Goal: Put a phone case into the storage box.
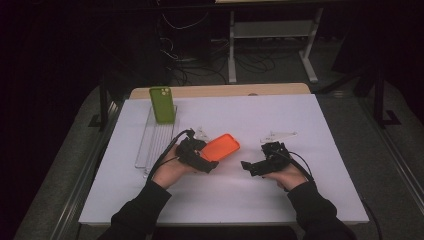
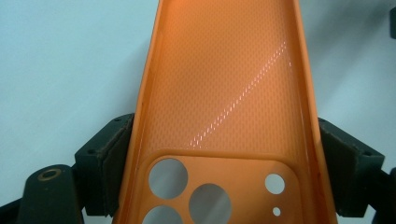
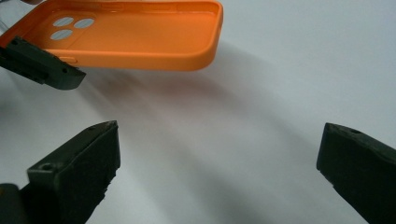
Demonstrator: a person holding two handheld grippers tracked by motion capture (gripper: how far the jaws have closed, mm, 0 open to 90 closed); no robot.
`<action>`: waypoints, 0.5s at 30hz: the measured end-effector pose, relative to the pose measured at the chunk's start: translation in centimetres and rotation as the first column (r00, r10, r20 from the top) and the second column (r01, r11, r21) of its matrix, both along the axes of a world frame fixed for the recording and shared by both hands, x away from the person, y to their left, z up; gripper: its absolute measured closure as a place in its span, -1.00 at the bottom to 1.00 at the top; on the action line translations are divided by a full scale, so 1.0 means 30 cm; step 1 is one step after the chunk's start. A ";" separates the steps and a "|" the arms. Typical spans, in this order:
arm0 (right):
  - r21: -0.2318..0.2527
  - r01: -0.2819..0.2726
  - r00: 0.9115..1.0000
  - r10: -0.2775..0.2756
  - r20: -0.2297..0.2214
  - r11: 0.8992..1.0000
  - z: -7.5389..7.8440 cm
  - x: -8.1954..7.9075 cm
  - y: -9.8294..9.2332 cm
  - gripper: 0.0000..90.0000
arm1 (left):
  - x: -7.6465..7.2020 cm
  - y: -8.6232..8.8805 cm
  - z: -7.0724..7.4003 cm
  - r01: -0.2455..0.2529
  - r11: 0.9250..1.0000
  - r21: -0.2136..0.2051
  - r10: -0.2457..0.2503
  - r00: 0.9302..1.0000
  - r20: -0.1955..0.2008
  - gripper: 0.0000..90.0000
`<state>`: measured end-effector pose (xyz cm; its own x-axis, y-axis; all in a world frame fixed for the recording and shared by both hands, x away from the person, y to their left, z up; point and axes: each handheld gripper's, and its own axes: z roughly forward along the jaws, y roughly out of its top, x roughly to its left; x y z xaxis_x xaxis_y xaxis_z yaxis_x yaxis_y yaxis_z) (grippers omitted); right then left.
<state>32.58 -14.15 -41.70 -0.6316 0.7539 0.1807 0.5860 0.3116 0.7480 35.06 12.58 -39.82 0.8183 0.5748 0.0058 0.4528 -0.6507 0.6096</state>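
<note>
An orange phone case (image 1: 223, 146) is held off the white table, hollow side up, with its camera cut-outs at the gripped end. My left gripper (image 1: 212, 158) is shut on it, and in the left gripper view the two pads (image 2: 111, 156) press on the long sides of the orange case (image 2: 224, 93). To its right, low over the table, my right gripper (image 1: 251, 164) points left toward the case. Its jaws stand wide open with nothing between them (image 3: 219, 158). The orange case (image 3: 140, 32) lies ahead of it, apart.
A green phone case (image 1: 162, 104) stands upright at the far end of a clear slotted rack (image 1: 152, 140) on the left. Two small clear brackets (image 1: 278, 135) lie on the white table (image 1: 225, 195). A wooden strip runs along the table's back edge.
</note>
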 end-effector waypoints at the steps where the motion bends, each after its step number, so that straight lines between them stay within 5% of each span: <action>1: -0.001 -0.004 1.000 0.004 0.014 1.000 -0.002 0.001 0.003 -1.00 | -0.001 0.001 0.001 0.000 1.000 -0.002 0.000 1.000 -0.001 -0.65; 6: 0.014 0.007 0.999 -0.007 0.038 1.000 -0.010 -0.006 0.013 -1.00 | -0.007 -0.003 0.006 0.001 1.000 -0.009 -0.001 1.000 0.000 -0.65; 15: -0.082 0.000 0.995 0.009 0.103 0.997 -0.019 -0.020 0.036 -1.00 | -0.012 -0.013 0.002 0.017 1.000 -0.005 -0.017 1.000 -0.014 -0.65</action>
<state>31.97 -13.09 -42.26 -0.6471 0.7606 0.0528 0.5057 0.3764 0.7763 34.71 12.21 -39.77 0.8279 0.5608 -0.0090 0.4505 -0.6554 0.6063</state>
